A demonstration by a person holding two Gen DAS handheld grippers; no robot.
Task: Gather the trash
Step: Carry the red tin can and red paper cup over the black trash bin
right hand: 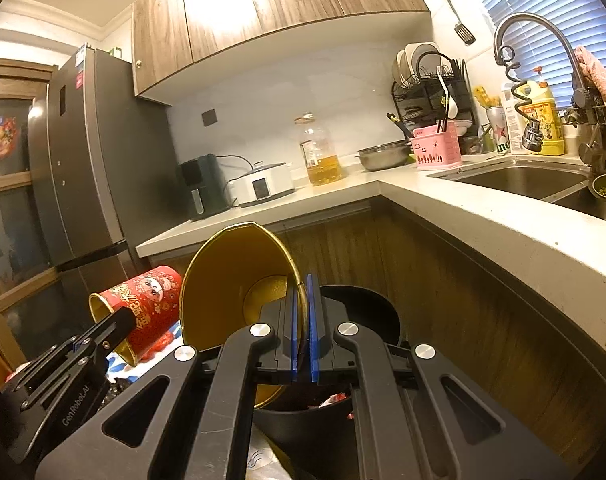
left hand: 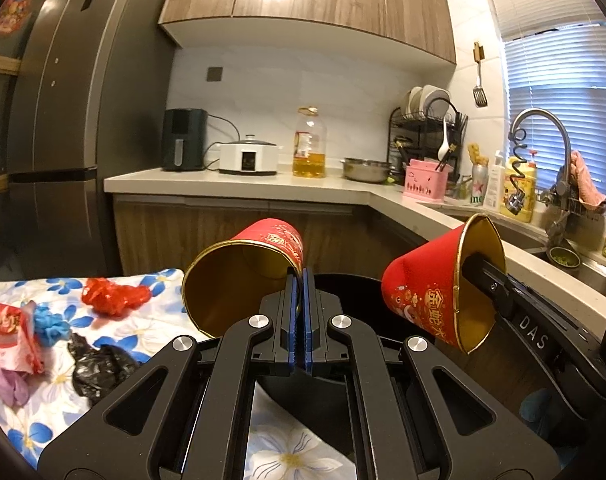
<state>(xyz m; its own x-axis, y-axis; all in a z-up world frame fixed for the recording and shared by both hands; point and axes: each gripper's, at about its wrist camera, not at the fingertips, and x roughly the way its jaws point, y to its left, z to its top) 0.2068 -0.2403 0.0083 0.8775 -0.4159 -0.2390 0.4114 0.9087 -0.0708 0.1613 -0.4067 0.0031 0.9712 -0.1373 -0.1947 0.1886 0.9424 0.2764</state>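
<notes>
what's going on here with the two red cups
A person is clearing trash in a kitchen with a claw in each hand. The left claw is shut on the rim of one red paper cup, and the right claw is shut on the rim of a second red cup. Both cups are held tipped above a black trash bin beside the counter. Crumpled bags and wrappers lie on the floral tablecloth, not yet collected.

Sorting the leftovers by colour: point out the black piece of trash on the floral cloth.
It's the crumpled black plastic bag, nearest the left gripper. The other scraps are red, blue and purple.
</notes>
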